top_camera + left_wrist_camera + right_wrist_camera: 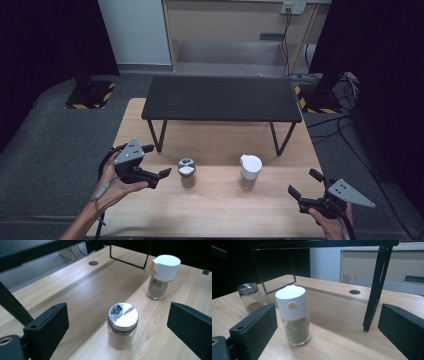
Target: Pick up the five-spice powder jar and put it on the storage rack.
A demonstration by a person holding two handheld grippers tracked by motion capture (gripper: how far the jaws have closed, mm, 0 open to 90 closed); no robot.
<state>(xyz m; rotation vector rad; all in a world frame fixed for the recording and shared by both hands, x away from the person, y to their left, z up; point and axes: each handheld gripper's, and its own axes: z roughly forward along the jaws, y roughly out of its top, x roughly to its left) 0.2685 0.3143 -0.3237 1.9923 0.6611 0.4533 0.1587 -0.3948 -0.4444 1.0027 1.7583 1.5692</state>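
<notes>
From the high view, we see our left gripper (154,162) held just left of the small glass spice jar with a shiny metal lid (187,172), its jaws spread and holding nothing. Our right gripper (305,183) hovers near the table's right edge, jaws likewise apart and empty, right of the glass spice jar with a white plastic cap (250,171). Both jars stand upright on the light wooden table (215,210), in front of the low black metal shelf (220,97).

In the left gripper view, we find the metal-lidded jar (122,326) between our wide-open jaws, untouched, with the white-capped jar (161,276) farther off.

In the right gripper view, the white-capped jar (294,317) stands between our parted jaws, nearer the left one, with the metal-lidded jar (250,297) beyond.
</notes>
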